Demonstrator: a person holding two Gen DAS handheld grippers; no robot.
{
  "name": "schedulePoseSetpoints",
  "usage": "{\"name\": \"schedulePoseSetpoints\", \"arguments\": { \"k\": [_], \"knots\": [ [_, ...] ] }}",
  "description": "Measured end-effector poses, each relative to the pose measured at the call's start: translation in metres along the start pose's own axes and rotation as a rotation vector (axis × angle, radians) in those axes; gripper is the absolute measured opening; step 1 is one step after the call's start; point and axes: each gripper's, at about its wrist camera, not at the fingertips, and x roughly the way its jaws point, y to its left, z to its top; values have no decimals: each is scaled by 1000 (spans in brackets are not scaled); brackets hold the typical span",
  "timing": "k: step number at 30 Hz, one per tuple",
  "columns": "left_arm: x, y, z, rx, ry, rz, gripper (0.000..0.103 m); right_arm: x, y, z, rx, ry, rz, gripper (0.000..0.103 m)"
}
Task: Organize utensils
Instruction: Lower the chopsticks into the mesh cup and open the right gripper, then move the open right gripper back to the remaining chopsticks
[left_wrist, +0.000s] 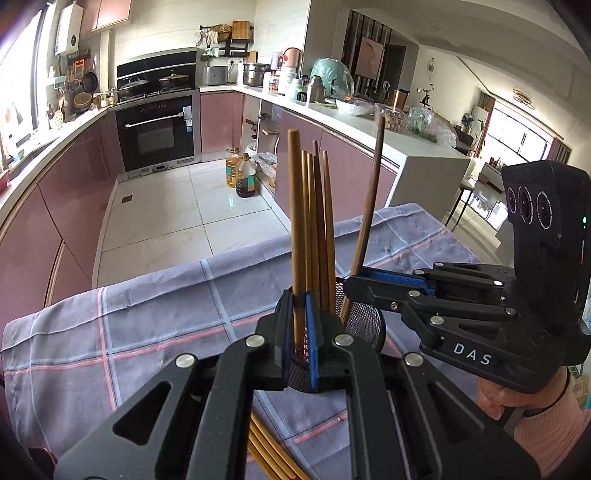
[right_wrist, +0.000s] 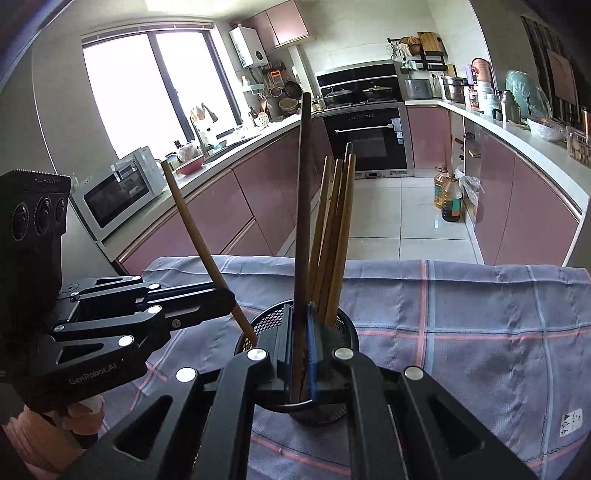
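Note:
A black mesh cup (right_wrist: 334, 321) stands on the checked cloth with several wooden chopsticks (right_wrist: 334, 229) upright in it. In the left wrist view my left gripper (left_wrist: 298, 325) is shut on a light wooden chopstick (left_wrist: 295, 221), whose lower end dips into the cup (left_wrist: 365, 326). My right gripper (right_wrist: 299, 332) is shut on a dark brown chopstick (right_wrist: 303, 221) that also reaches down into the cup. Each gripper shows in the other's view: the right gripper (left_wrist: 351, 284) comes in from the right with the dark chopstick (left_wrist: 369, 206), the left gripper (right_wrist: 227, 301) from the left with the light chopstick (right_wrist: 199, 236).
The lavender checked cloth (left_wrist: 147, 332) covers the table, whose far edge drops to a tiled floor. More loose chopsticks (left_wrist: 266, 454) lie on the cloth under my left gripper. Oil bottles (left_wrist: 243, 177) stand on the floor by pink cabinets.

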Motion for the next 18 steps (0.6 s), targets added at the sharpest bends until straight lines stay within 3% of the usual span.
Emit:
{"name": "schedulePoseSetpoints", "arguments": {
  "k": [12,16,18],
  "knots": [
    [-2,3,-6,-29,-33,3,15,2,0,-1,13,-5,0,10],
    [-17,7,-17,-53,-76,0,17,-5,3,-6,5,-15,11,20],
    [-28,11,-25,-62,-108,8,23,-11,7,-10,-8,-25,19,23]
  ]
}}
